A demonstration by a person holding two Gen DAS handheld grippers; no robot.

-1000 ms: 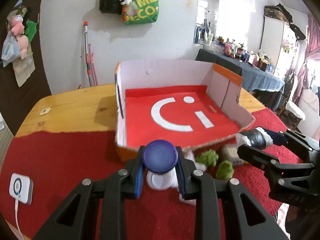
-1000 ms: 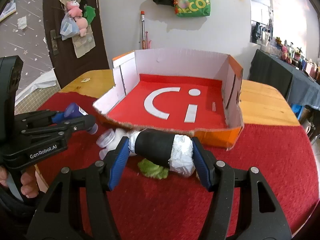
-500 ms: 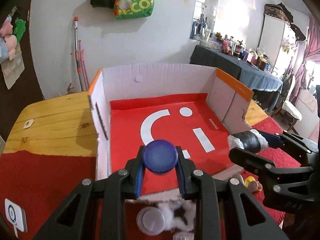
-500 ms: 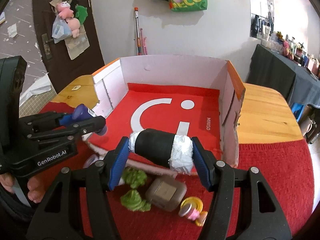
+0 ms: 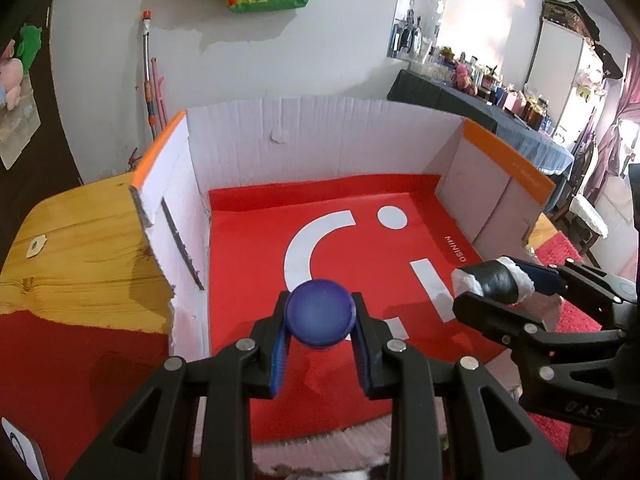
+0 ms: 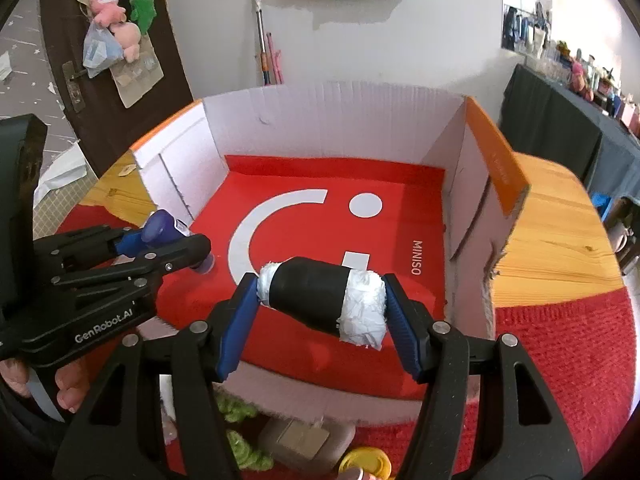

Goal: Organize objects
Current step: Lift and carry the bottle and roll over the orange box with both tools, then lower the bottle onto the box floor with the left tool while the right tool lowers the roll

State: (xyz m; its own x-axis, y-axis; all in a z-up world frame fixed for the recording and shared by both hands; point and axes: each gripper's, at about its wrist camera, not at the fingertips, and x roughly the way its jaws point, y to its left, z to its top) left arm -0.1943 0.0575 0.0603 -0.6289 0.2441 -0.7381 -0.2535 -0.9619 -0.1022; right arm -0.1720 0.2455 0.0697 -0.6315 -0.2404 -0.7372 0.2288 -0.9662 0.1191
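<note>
Blue pads of the left gripper (image 5: pixel 320 322) pinch a small purple-capped bottle (image 5: pixel 320 314), while the right gripper (image 6: pixel 322 304) clamps a black roll with white wrapped ends (image 6: pixel 324 300). Both hang over the red floor of the open cardboard box (image 6: pixel 332 128), which sits on a wooden table (image 6: pixel 556 232) partly covered by red cloth (image 6: pixel 560 360).

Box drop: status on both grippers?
Left gripper shut on blue-capped bottle. Right gripper shut on black roll. Both over cardboard box; box floor bare.
</note>
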